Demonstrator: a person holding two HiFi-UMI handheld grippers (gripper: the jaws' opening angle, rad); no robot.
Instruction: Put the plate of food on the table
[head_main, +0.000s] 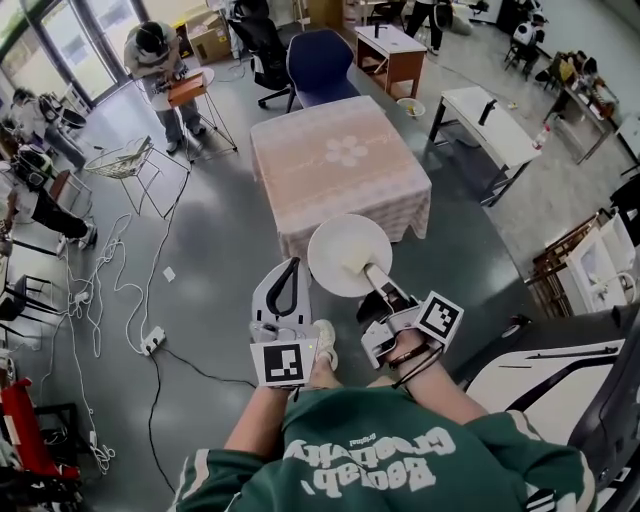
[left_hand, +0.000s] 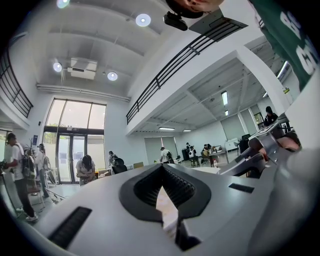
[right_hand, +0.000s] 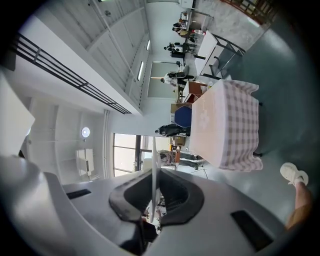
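Just short of the tabletop (head_main: 295, 140), on its near side, a pale round plate (head_main: 345, 250) hangs in the air over the grey floor (head_main: 220, 250). In the head view its far rim overlaps the hanging front of the pink checked cloth (head_main: 300, 215). It does not rest on the tabletop. The right gripper (head_main: 366, 272) is clenched on the plate's near rim. In the right gripper view the plate shows edge-on as a thin white line between the two dark pads, which press it from both sides. The plate's face is turned up toward the head camera; what lies on it cannot be made out.

The left gripper (head_main: 291, 266) is also on the tabletop's near side, beside the plate but apart from it. Its jaws are closed tip to tip with nothing gripped. The left gripper view shows the ribbed pads meeting at the tips, with only a slit of light background behind them.

At the tabletop's middle is a pale flower pattern (head_main: 345, 152). Beyond the tabletop's far edge stands a blue chair (head_main: 320, 62). Further from the tabletop than the grippers, a white shoe (head_main: 325, 343) stands on the floor. White cables (head_main: 120, 290) trail across the floor to the tabletop's left.
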